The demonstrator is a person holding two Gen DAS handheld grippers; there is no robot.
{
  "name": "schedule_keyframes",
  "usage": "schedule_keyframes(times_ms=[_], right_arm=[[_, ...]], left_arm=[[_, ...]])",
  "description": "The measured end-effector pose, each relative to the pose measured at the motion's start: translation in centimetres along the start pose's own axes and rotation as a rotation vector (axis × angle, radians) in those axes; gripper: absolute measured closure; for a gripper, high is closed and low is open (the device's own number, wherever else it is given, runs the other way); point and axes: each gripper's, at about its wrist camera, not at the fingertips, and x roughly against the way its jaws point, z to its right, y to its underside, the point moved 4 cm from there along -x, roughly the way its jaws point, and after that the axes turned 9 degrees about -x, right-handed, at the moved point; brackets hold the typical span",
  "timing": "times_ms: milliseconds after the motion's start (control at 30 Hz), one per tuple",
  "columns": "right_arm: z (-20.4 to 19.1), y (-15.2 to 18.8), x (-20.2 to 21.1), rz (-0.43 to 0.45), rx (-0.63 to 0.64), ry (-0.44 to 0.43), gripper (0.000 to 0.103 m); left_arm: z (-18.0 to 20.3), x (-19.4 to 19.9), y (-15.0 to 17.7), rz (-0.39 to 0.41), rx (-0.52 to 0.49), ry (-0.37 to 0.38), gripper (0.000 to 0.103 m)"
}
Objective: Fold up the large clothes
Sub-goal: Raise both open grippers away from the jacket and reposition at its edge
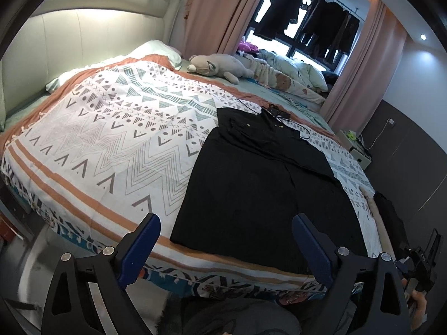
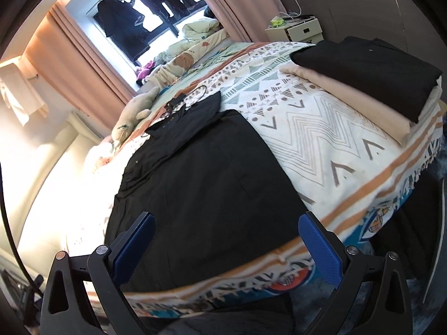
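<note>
Blue-padded fingers (image 1: 139, 251) of the left gripper (image 1: 226, 248) spread wide, holding nothing, hovering just off the near edge of the bed (image 1: 195, 276). Same for the right gripper (image 2: 233, 248): fingers (image 2: 321, 251) wide apart, empty, poised above the near edge.

Black garment (image 1: 257, 189) spread flat on the patterned blanket (image 1: 111, 145), its hem reaching the bed's near edge, its top end pointing toward the far side. Seen from the right wrist, same black garment (image 2: 201, 195) filling the middle of the bed, upper part folded over with small gold buttons showing.

Black cable with a small box (image 1: 276, 111) lying on the blanket just past the garment's far end, touching or nearly touching it; cannot tell which.

Folded pile at the bed's near right corner: black folded piece (image 2: 368, 69) on top of a beige one (image 2: 357, 106).

Grey plush toy (image 1: 215, 67) near the far edge, beside a crumpled pale quilt (image 1: 296, 69). White pillows (image 1: 156, 50) toward the headboard (image 1: 69, 36) end.

Beyond the bed: pink curtains (image 1: 212, 11), dark clothes on a rail (image 1: 307, 14) at the window, small bedside cabinet (image 2: 296, 30) by the far right corner.
</note>
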Motion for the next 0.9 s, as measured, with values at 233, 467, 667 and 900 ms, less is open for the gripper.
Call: schedule_keyframes(times_ms=[233,467,667,900], right_arm=[[3.6,1.7,-0.7,-0.044,-0.043,-0.007,0.016],[5.8,2.7,-2.3,-0.083,-0.06,-0.012,0.029],[7.4,2.1,-3.9,-0.097,-0.126,-0.028,0.031],[8.9,1.3,-6.2,-0.11,-0.202,-0.075,0.038]], left_arm=[[-3.1,-1.3,3.4,-0.049,0.09,0.003,0.021],[-5.0,-3.6,5.0,-0.086,0.166,0.043,0.033],[-5.8,-7.1,5.4,-0.132,0.22,0.078,0.047],[-6.5,-11.3,6.2,-0.187,0.258,0.09,0.047]])
